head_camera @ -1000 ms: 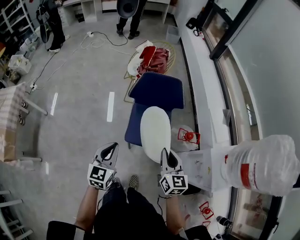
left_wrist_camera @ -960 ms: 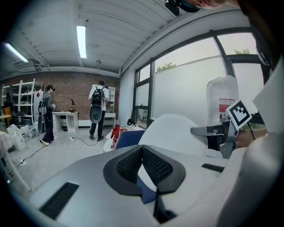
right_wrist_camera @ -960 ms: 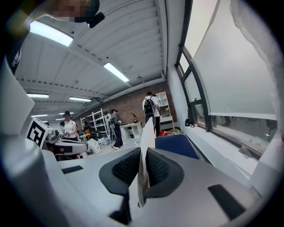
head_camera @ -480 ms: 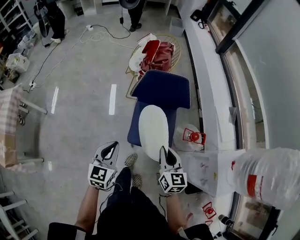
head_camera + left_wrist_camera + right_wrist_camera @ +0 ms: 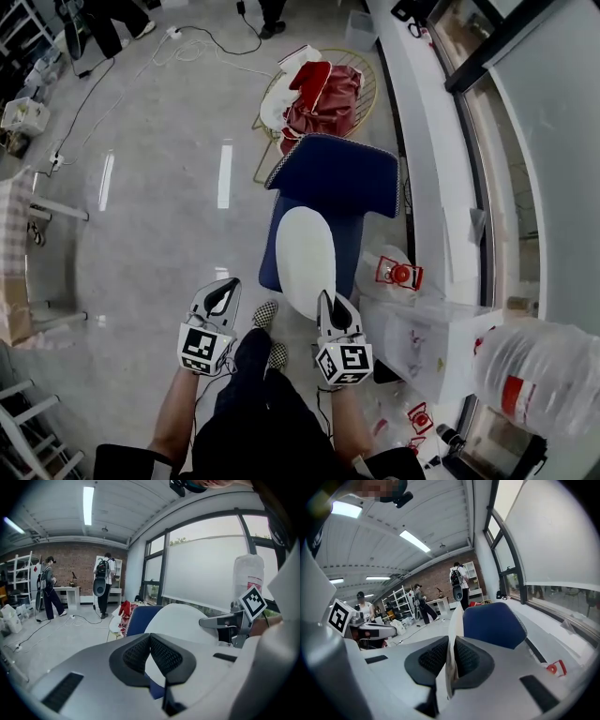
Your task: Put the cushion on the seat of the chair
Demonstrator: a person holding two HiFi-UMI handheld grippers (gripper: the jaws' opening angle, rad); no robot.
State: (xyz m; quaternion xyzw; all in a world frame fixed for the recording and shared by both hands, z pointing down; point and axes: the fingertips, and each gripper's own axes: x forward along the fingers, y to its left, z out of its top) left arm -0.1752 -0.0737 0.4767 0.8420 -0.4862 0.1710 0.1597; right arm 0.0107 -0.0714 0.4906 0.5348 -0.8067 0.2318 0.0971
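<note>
Two grippers are recorded low in the head view, one in each of the person's hands.

1. The right gripper is closed on the near edge of the white cushion. In the right gripper view, the cushion's thin edge is seen pinched between the two dark pads.
2. The left gripper is well apart from the cushion, to its left. In the left gripper view, its pads are seen meeting at the tips, and nothing is caught between them.
3. The cushion is held lengthwise over the blue chair. Its far end is directed at the backrest, and its near end overhangs the front of the seat. A strip of blue seat is visible along the cushion's left side. Whether the cushion touches the seat cannot be determined.
4. A wire basket holding a red bag is noted on the floor just behind the chair.
5. A white ledge runs along the window to the right of the chair, and a small red-and-white item is noted beside the chair's right side.
6. A large clear plastic bottle with a red label is observed at the lower right.
7. A checkered shoe is seen between the two grippers.
8. Two persons are observed standing at the far brick wall in the left gripper view.
</note>
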